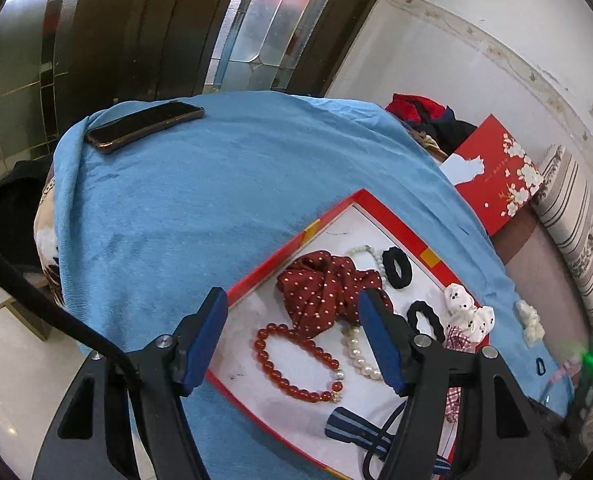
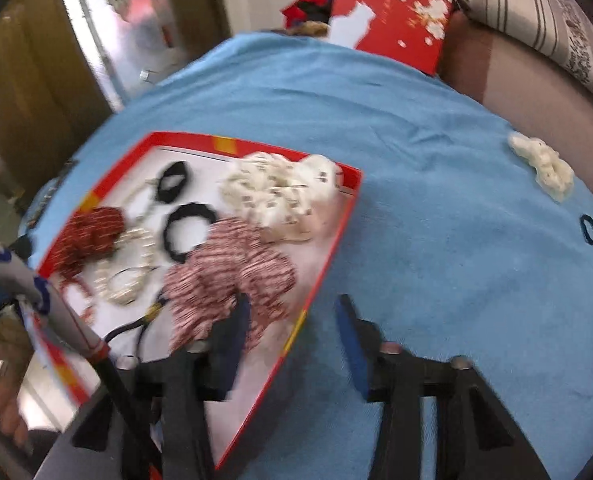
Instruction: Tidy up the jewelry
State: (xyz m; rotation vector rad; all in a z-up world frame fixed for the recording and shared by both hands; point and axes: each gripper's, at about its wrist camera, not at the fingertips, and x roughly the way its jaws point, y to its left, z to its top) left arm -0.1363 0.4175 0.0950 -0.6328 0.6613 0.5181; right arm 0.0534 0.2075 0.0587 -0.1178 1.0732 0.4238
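Note:
A red-rimmed box (image 1: 396, 220) with a white floor lies on the blue cloth (image 1: 200, 200). In it are a red dotted scrunchie (image 1: 324, 284), a red bead bracelet (image 1: 292, 364), a pearl bracelet (image 1: 356, 352), two black hair ties (image 1: 396, 266), a white printed scrunchie (image 1: 466, 312) and a striped bow (image 1: 348, 428). My left gripper (image 1: 292, 340) is open and empty above the box. My right gripper (image 2: 292, 344) is open and empty over the box's right rim (image 2: 328, 256), near a red checked scrunchie (image 2: 232, 268). A cream scrunchie (image 2: 544, 164) and a small dark hair tie (image 2: 590, 230) lie on the cloth outside the box.
A dark phone (image 1: 144, 126) lies at the cloth's far left corner. A red lid with white flowers (image 1: 496, 176) leans beyond the cloth's far edge. A striped cushion (image 1: 580, 232) is at the right. A door with glass panels (image 1: 256, 28) stands behind.

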